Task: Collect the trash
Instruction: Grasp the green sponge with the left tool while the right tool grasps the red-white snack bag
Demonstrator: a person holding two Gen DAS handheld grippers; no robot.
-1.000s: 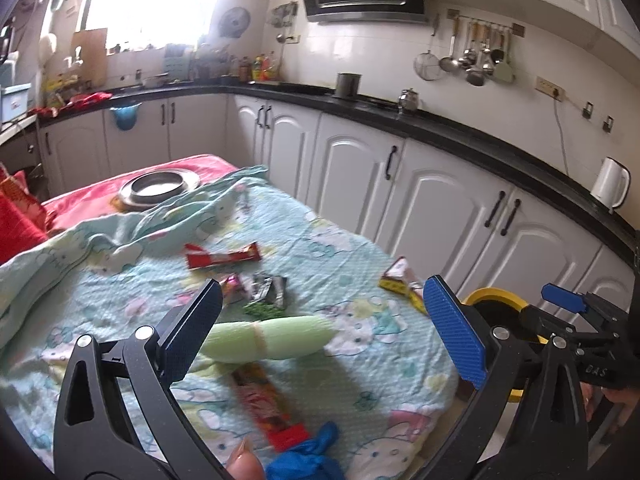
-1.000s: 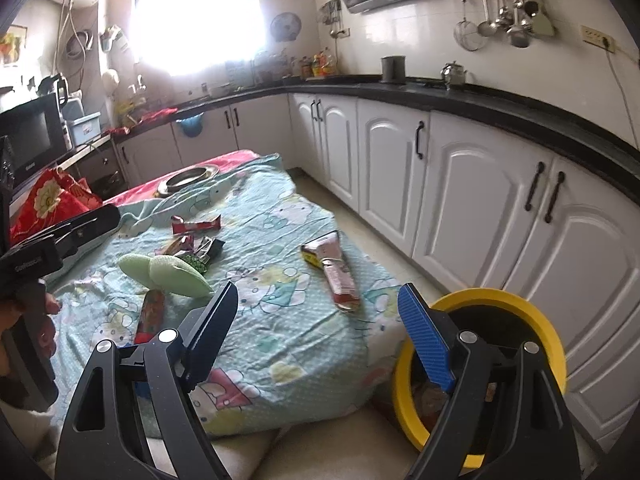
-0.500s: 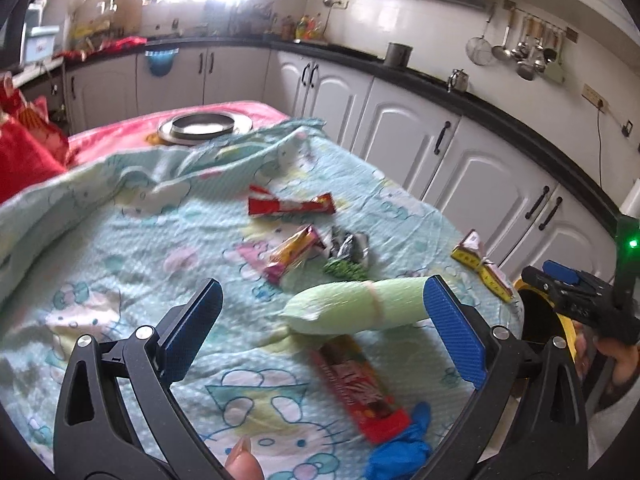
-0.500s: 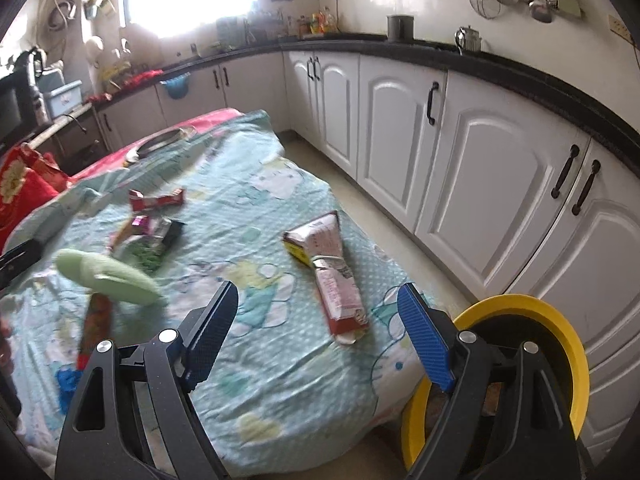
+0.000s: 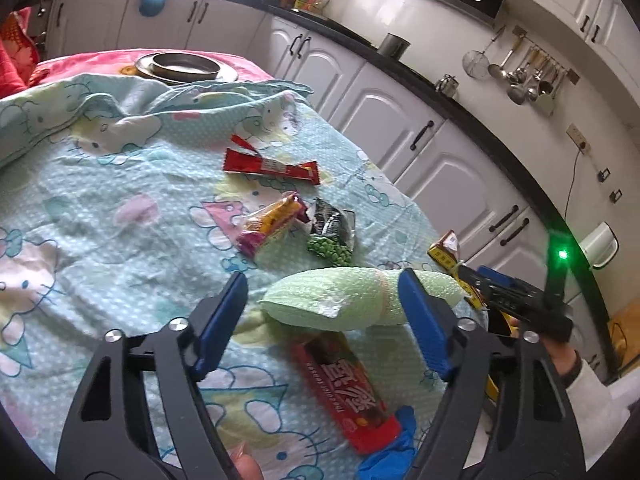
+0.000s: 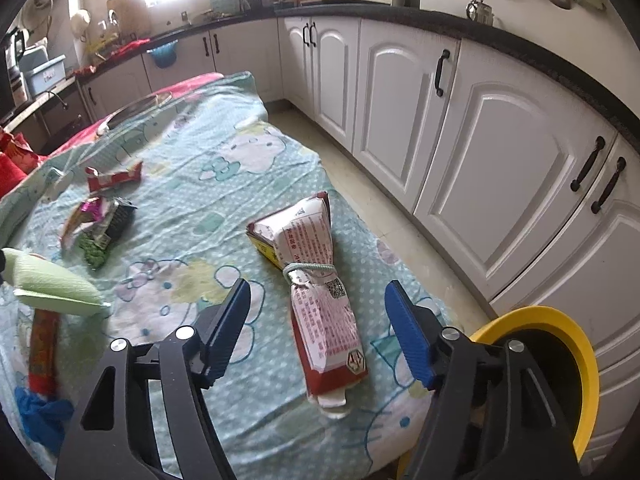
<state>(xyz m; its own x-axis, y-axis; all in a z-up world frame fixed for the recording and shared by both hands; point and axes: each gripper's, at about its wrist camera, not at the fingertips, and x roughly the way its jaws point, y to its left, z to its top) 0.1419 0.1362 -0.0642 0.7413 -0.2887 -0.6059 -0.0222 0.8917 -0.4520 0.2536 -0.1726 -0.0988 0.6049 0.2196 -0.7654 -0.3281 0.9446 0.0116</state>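
Note:
Trash lies on a cartoon-print bedspread [image 5: 100,208]. My left gripper [image 5: 324,320] hovers low over a pale green soft pack [image 5: 344,300]. Its jaws are closing with the pack between them, and the left pad stands clear of it. My right gripper [image 6: 318,332] straddles a pink-and-white bag tied with string [image 6: 320,280]. Those jaws are closing too, with gaps on both sides of the bag. A long red wrapper [image 5: 344,392] and a blue glove [image 5: 392,452] lie below the green pack.
A red wrapper [image 5: 272,168], a yellow-pink wrapper [image 5: 272,224] and a black-green wrapper [image 5: 332,236] lie mid-bed. A yellow-rimmed bin [image 6: 560,344] stands on the floor by the bed's corner. White cabinets [image 6: 500,184] line the right. A metal pan [image 5: 178,66] sits at the far end.
Both grippers have come down toward the bedspread, the left over the green pack, the right over the tied bag. Both pairs of jaws have narrowed.

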